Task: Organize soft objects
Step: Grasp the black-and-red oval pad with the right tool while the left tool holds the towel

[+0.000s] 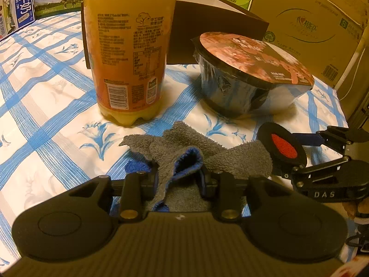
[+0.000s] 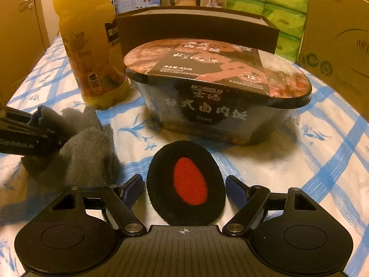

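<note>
On checked cloth [image 1: 46, 97], left claw [image 1: 178, 175] pinching towel [image 1: 230, 159] (right view: loose pad [image 2: 189, 182]).

ahead of the grippers, a tall juice bottle [image 1: 129, 46] at upper left and a sealed meal bowl [image 1: 251, 73] at right stand close together, leaving a narrow gap of tablecloth [image 1: 46, 106]. a dark box [image 1: 216, 30] blocks behind them. the cloth at far left lies open.

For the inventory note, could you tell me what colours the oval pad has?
The oval pad is black with a red centre; the right wrist view shows it best.
</note>
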The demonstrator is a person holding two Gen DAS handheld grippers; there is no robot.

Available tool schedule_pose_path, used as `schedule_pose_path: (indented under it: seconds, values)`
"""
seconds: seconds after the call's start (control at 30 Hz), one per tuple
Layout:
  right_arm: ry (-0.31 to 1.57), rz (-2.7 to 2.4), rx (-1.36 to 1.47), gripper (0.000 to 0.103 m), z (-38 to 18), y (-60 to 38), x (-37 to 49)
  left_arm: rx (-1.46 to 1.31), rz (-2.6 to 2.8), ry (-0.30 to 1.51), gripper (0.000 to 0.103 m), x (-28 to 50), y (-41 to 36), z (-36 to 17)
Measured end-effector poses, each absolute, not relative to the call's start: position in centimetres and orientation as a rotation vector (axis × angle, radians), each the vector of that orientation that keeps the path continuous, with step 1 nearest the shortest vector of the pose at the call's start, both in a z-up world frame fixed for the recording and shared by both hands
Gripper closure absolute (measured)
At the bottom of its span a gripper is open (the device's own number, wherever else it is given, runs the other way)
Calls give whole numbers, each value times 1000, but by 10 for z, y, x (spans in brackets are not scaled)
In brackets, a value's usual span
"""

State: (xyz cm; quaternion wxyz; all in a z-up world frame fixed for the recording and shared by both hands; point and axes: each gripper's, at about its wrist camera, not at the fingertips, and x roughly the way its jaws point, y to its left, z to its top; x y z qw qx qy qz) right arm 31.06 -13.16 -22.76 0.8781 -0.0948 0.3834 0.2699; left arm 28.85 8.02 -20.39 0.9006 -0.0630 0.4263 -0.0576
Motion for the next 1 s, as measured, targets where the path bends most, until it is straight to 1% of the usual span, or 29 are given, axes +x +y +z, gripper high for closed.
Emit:
schedule_pose_path:
  seconds: [0.03, 0.17, 0.27, 0.33, 0.47, 0.5, 0.57, 0.6, 0.83, 1.0]
  values:
    - [796, 565, -187, 36, -228, -132, 309, -126, -118, 882, 75, 288, 79, -204]
    - [791, 555, -177, 39, -227, -134, 308, -130, -108, 884, 72, 288, 78, -203]
    - [788, 555, -175, 39, -227, -135, 306, -117, -85, 879, 60, 286, 77, -203]
    - [789, 556, -169, 39, -227, -138, 305, -94, -62, 870, 48, 283, 77, -203]
    - [789, 556, -161, 39, -226, -140, 304, -148, -45, 867, 48, 283, 85, -207]
    - [790, 555, -158, 39, -226, -140, 303, -163, -47, 867, 50, 284, 87, -207]
    - [791, 553, -153, 39, -226, -142, 303, -158, -57, 860, 60, 283, 86, -208]
    - [791, 553, -152, 39, -226, -142, 302, -157, -67, 855, 70, 282, 86, -208]
    - [796, 551, -144, 40, -224, -145, 299, -155, -109, 849, 83, 280, 79, -204]
    - [795, 538, -122, 41, -218, -152, 295, -154, -112, 860, 86, 279, 77, -197]
